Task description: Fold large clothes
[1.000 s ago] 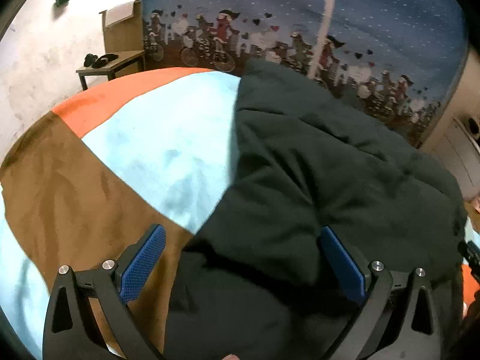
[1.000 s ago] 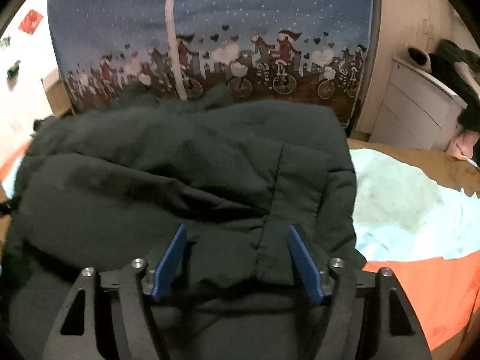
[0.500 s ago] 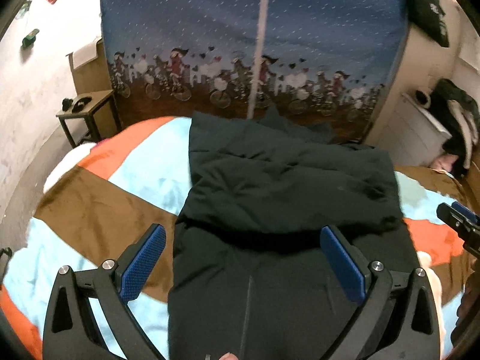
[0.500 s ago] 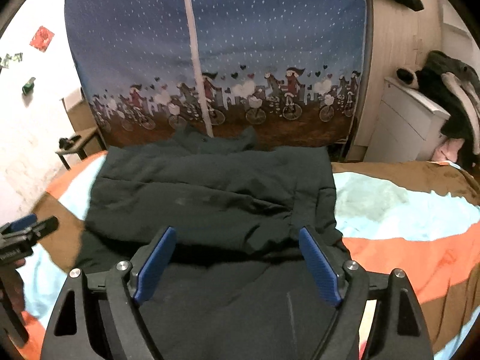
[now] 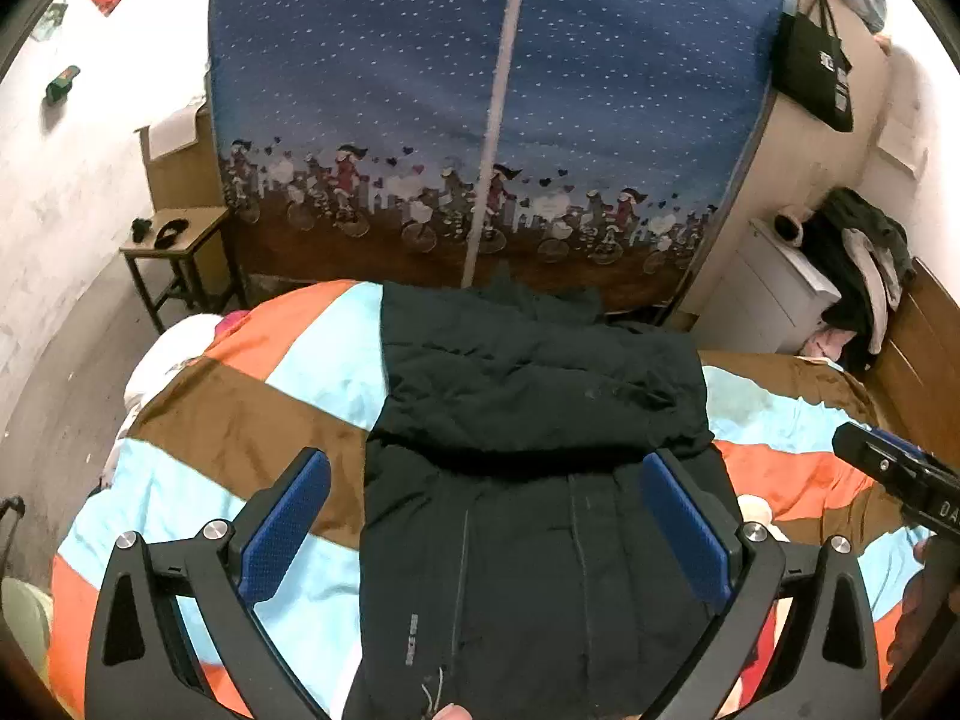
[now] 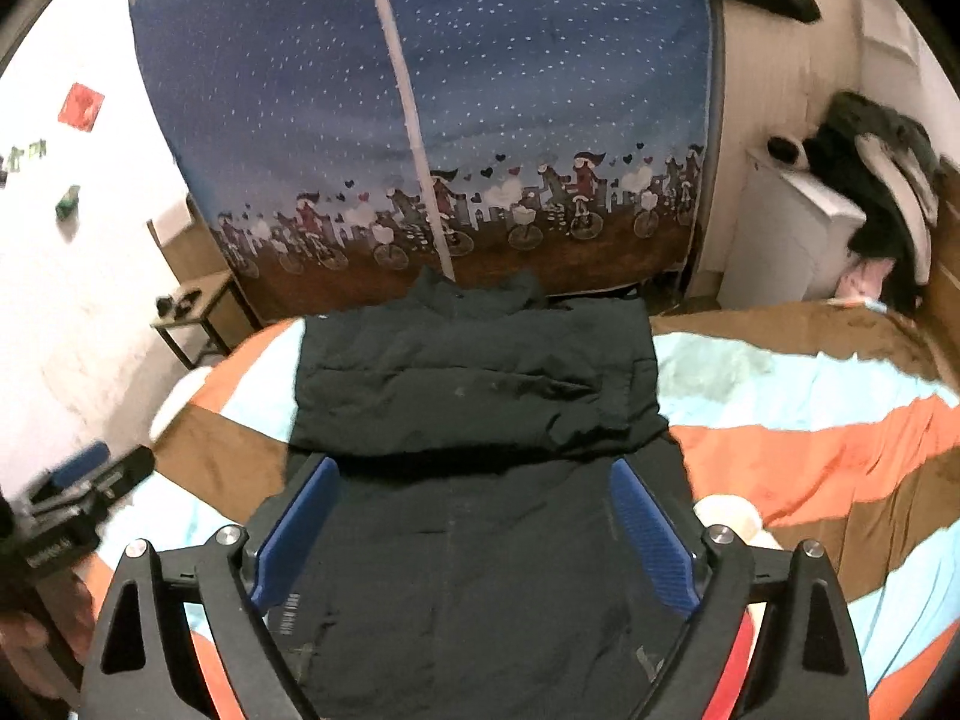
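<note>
A large black padded jacket (image 5: 540, 396) lies on a striped bedspread (image 5: 240, 420), its far part folded over into a thick band; it also shows in the right wrist view (image 6: 474, 384). My left gripper (image 5: 486, 528) is open and empty, held above the jacket's near part. My right gripper (image 6: 474, 528) is open and empty, also above the near part. The right gripper shows at the right edge of the left wrist view (image 5: 900, 474), and the left gripper at the left edge of the right wrist view (image 6: 72, 492).
The bedspread (image 6: 810, 438) has orange, brown and pale blue stripes. A blue patterned fabric wardrobe (image 5: 492, 120) stands behind the bed. A small wooden table (image 5: 174, 240) stands at the left, a white cabinet (image 5: 774, 288) with piled clothes at the right.
Both grippers have pulled back and up from the jacket, so more of the bed and room shows. The right gripper's jaws have widened. The folded jacket lies still.
</note>
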Motion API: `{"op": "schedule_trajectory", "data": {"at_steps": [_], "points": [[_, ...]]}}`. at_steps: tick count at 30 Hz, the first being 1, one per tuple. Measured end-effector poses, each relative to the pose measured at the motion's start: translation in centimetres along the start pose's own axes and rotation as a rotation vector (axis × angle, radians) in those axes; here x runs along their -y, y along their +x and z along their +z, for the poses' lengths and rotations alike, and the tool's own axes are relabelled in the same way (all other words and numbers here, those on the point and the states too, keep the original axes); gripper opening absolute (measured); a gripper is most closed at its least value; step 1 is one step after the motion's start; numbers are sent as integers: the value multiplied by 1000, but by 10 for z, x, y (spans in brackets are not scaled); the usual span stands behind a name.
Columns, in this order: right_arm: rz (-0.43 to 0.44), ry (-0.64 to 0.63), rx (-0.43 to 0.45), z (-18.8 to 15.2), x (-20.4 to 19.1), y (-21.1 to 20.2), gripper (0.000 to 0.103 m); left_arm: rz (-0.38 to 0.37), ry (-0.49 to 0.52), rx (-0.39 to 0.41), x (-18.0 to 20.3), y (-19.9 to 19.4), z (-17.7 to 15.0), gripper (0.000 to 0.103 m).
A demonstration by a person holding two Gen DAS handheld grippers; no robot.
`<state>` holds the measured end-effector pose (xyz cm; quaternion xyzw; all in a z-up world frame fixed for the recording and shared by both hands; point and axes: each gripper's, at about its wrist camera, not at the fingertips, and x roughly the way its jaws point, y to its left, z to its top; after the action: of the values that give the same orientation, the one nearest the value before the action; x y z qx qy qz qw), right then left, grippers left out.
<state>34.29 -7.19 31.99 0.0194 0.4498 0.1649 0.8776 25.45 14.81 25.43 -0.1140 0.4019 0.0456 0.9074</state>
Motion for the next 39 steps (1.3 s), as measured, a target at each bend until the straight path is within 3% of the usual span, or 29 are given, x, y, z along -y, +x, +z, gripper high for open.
{"op": "schedule_trajectory", "data": {"at_steps": [4,8,17,20,26,34,39], "points": [[-3,-6,4,11,-6,2,95,34,-2,-42,4,2,11,102],[4,-6,13,23,-2,32,96,95,50,-21,10,27,23,102],[21,-192,104,67,21,157,96,85,-49,30,-5,165,76,102],[41,-170,141,78,46,192,96,58,-111,34,-13,219,99,102],[89,-59,109,114,90,267,96,28,-181,21,-30,302,137,101],[165,14,55,151,114,384,96,73,-152,14,-34,392,160,101],[142,31,-29,160,117,447,96,101,-112,-12,-20,440,167,102]]}}
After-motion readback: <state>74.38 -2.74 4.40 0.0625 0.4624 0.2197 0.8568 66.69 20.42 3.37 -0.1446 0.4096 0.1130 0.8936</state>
